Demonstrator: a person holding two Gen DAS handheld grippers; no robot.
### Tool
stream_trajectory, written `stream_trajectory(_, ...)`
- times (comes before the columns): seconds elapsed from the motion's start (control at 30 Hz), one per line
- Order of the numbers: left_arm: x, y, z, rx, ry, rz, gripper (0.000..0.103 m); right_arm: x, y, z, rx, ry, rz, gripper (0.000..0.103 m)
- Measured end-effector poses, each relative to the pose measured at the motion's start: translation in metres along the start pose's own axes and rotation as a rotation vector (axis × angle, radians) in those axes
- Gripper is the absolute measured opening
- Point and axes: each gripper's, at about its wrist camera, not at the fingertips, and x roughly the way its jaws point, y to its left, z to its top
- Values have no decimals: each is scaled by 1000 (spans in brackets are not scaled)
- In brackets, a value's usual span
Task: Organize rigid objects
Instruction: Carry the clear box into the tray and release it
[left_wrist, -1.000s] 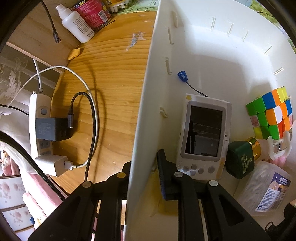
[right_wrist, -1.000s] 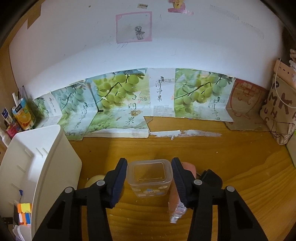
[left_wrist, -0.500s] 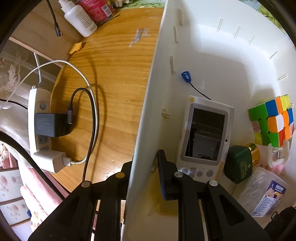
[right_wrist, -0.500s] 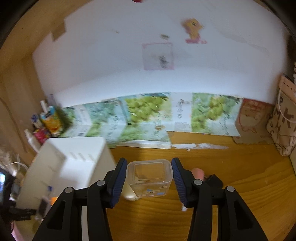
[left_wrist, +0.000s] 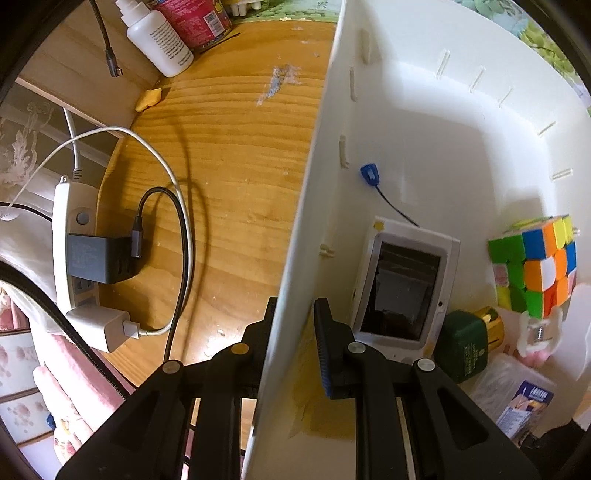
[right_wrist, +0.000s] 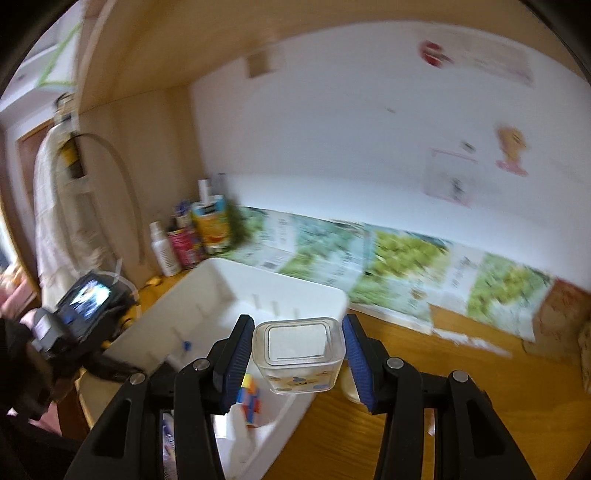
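One gripper holds the white bin by its wall, and the other one holds a little clear box up over it.

The left gripper (left_wrist: 295, 343) points straight down and pinches the side wall of the white bin (left_wrist: 317, 192), with one finger outside and one finger inside. The bin sits on the wooden table (left_wrist: 229, 166). Inside the bin lie a colour cube (left_wrist: 535, 269), a small white gadget with a dark screen (left_wrist: 404, 288) and a green bottle with a gold part (left_wrist: 467, 343). The right gripper (right_wrist: 298, 363) squeezes a small clear plastic box (right_wrist: 298, 354) between its two blue pads. The box is up in the air, above the bin's near edge. This view is blurry. A white power strip (left_wrist: 70, 258) with plugs lies on the table, left of the bin.
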Motion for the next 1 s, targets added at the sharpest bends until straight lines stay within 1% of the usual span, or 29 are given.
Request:
stream_trajectory(0.17,1,4,7,-33,-2,-24,20,-3,24,2,-88,14,126,50)
stream_trajectory(0.23,1,6,9,-45,-6,-33,20,-2,31,1,-117,22,161,50)
stream_trajectory(0.4,-1,8,11,-54,-14,-46,20,-1,46,0,-157,45,229,50)
stream_trajectory(0.47,0,10,6,-54,-12,-44,20,-2,50,-2,-161,49,255,50)
stream_trajectory(0.6,2,9,1,-57,-12,-39,20,-6,55,-3,-166,49,278,50)
stream_trajectory(0.67,1,9,0,-59,-16,-40,20,-6,56,-3,-169,51,288,57)
stream_trajectory(0.7,2,9,0,-58,-17,-41,20,-8,56,-3,-168,45,288,68)
stream_trajectory(0.73,2,9,1,-54,-19,-41,20,-10,56,-4,-167,35,286,71)
stream_trajectory(0.8,3,7,0,-51,-21,-38,20,-13,54,-5,-164,19,273,71)
stream_trajectory(0.93,3,5,-2,-46,-23,-31,20,-16,48,-7,-136,16,246,79)
stream_trajectory(1.0,2,4,-2,-41,-23,-27,20,-19,44,-7,-121,13,223,80)
